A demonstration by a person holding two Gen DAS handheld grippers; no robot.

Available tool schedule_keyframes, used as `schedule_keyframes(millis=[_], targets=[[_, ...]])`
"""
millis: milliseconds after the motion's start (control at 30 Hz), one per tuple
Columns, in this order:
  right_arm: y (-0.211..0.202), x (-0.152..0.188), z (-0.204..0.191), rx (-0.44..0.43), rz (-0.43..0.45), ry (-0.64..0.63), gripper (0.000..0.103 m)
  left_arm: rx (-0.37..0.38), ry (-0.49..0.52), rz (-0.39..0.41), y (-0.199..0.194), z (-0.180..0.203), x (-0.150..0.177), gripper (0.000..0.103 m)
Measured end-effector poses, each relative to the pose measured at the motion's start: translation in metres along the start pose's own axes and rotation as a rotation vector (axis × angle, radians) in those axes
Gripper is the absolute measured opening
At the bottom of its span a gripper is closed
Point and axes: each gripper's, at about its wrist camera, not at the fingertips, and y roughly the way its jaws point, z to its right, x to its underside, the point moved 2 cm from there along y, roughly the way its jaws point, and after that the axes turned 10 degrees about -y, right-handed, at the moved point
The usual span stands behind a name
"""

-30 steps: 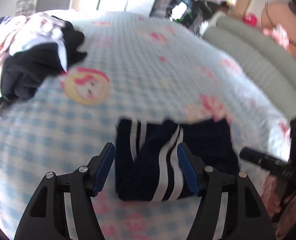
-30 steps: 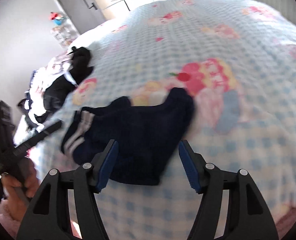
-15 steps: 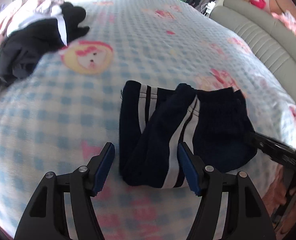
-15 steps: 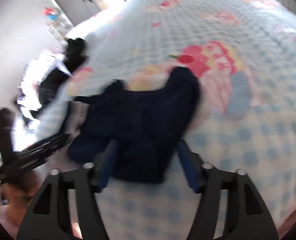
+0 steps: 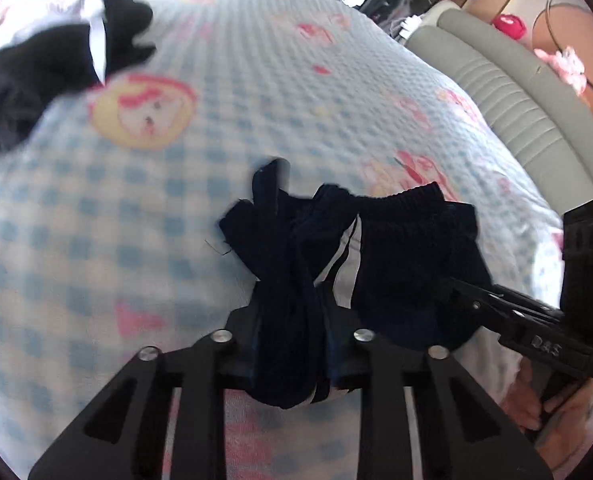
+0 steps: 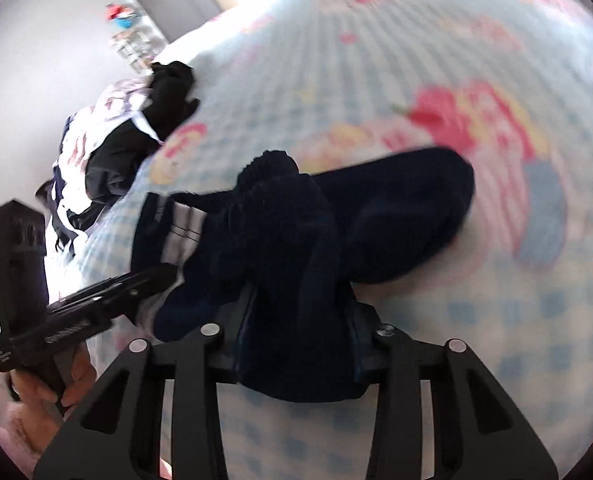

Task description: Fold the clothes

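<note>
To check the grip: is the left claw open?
No, the left claw is shut on the navy shorts, with bunched fabric between its fingers.

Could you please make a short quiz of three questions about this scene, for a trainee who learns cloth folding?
1. True or false: the left gripper is shut on the navy shorts.
2. What is the right gripper doing? A: hanging open above the bed. B: clamping the same shorts.
3. Fill in: the pile of dark clothes lies on the checked ____.

Key: 1 true; 2 B; 3 bedspread.
</note>
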Motion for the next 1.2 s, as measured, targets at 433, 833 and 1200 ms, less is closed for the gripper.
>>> schedule_keyframes(millis=[433, 833, 1200], targets=[[-0.129, -0.046, 0.089, 0.013, 0.217, 0.072, 0.017, 0.146, 0.193, 0.045, -0.024, 0.150, -0.060, 0.016], [-0.179, -0.060, 0.240, 0.292, 0.221, 0.157, 0.018, 0.251, 0.292, 0.020, 0.086, 0.314, -0.065, 0.017], [-0.120, -0.082, 0.367, 0.378, 0.114, 0.295, 0.043, 0.093, 0.166, -0.106, 0.206, 0.309, -0.101, 0.028]])
